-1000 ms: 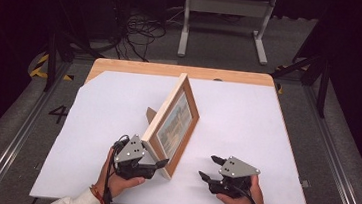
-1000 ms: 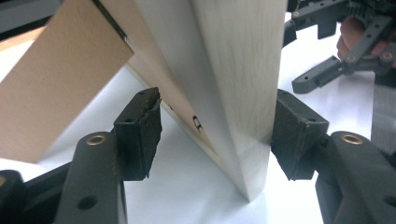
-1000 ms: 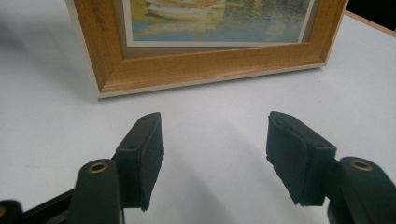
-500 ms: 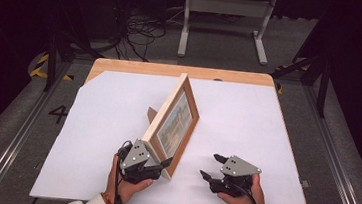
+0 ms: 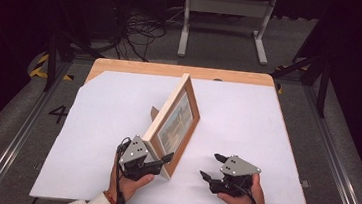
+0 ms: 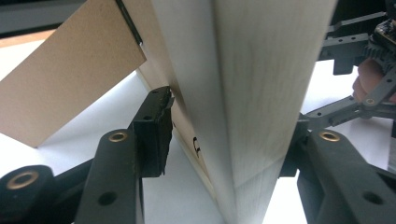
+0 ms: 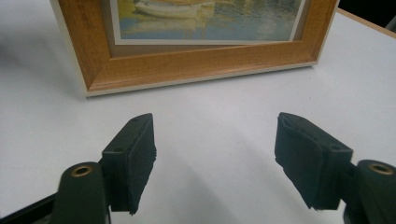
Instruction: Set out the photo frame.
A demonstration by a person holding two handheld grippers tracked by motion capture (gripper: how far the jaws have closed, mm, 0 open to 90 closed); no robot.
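Note:
A wooden picture frame [image 5: 180, 119] with a boat painting stands propped on the white table, leaning on its cardboard back stand [image 5: 154, 113]. My left gripper [image 5: 163, 163] straddles the frame's near bottom corner. In the left gripper view the frame's pale edge [image 6: 252, 93] sits between the jaws, which have just been closing. The right jaw lies against the frame's side, and the left pad [image 6: 156, 126] reaches its back only at the tip, with a gap below. My right gripper [image 5: 211, 166] rests on the table to the frame's right, open and empty, its jaws just widening. It faces the frame front [image 7: 187, 60].
The white sheet [image 5: 266, 130] covers a wooden tabletop [image 5: 142, 68] that shows along the far edge. Dark floor, cables and a metal stand [image 5: 224, 21] lie beyond the table. In the left gripper view the other gripper [image 6: 369, 56] appears past the frame.
The left jaws have narrowed around the frame's near corner. The right jaws stand slightly wider. Both hands and the frame have stayed where they were.

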